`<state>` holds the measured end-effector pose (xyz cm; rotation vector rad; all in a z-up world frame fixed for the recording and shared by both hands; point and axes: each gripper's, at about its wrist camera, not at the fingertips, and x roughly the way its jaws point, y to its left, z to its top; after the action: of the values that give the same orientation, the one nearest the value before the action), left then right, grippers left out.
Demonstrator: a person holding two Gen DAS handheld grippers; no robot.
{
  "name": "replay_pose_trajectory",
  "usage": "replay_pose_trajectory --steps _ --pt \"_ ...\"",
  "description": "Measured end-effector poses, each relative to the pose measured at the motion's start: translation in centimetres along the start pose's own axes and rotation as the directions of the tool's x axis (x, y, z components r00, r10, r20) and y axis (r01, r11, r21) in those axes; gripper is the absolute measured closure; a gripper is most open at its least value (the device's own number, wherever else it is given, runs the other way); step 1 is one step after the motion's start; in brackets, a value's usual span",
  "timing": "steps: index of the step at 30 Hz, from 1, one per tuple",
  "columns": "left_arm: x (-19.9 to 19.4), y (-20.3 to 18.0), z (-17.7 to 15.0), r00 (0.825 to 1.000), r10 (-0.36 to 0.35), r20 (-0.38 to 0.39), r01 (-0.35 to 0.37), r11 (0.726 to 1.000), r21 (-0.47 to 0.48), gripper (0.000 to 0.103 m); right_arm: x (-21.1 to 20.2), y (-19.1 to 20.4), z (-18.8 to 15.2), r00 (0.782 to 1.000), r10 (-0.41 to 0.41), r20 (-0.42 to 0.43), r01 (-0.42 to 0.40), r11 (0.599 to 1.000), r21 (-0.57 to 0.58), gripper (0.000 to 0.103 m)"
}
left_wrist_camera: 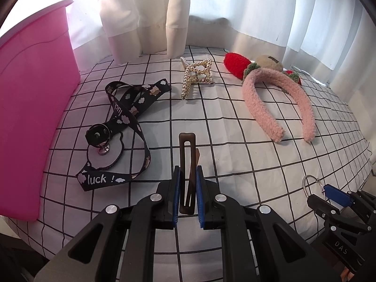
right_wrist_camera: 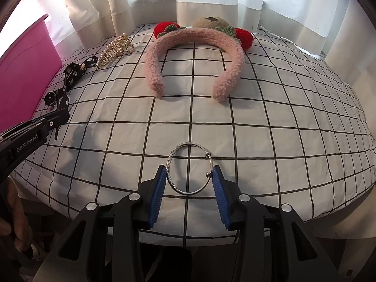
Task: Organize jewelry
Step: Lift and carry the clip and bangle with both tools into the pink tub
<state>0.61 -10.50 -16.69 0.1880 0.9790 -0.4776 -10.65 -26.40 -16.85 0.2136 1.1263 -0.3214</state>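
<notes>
The left gripper pinches a slim brown plastic hair clip above the near checked cloth; the right gripper, part-open, clasps a silver metal bangle at the cloth's near edge

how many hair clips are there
2. A brown hair clip is clamped in the left gripper. A pearl claw clip lies on the checked cloth farther back, between the black lanyard and the pink headband. The pink bin may hide more.
</notes>
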Motion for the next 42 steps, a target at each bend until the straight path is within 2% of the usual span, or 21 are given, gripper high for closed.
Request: replay_pose_trajectory --steps 17,27,36,42 --pt "-3.6 2.2 2.5 0.997 -0.003 0.078 0.007 0.999 -0.052 0.091 -3.1 2.4 3.7 0.997 -0.004 0.081 0.01 0.997 -0.071 0.065" --pt "-3.3 2.9 2.5 0.997 -0.012 0.072 0.017 0.998 -0.066 0.09 -3.9 1.8 3.4 0.997 -0.007 0.078 0.011 0.999 -0.049 0.065" --pt "-6.1 4.2 4.7 0.991 -0.014 0.131 0.025 0.996 -0.082 0.09 -7.0 4.7 6.7 0.986 0.015 0.165 0.003 0.994 -0.107 0.065" --pt "-10.0 6.9 7.6 0.978 0.028 0.206 -0.007 0.995 -0.099 0.091 -9.9 8.6 10.3 0.964 0.069 0.257 -0.022 0.983 -0.18 0.065"
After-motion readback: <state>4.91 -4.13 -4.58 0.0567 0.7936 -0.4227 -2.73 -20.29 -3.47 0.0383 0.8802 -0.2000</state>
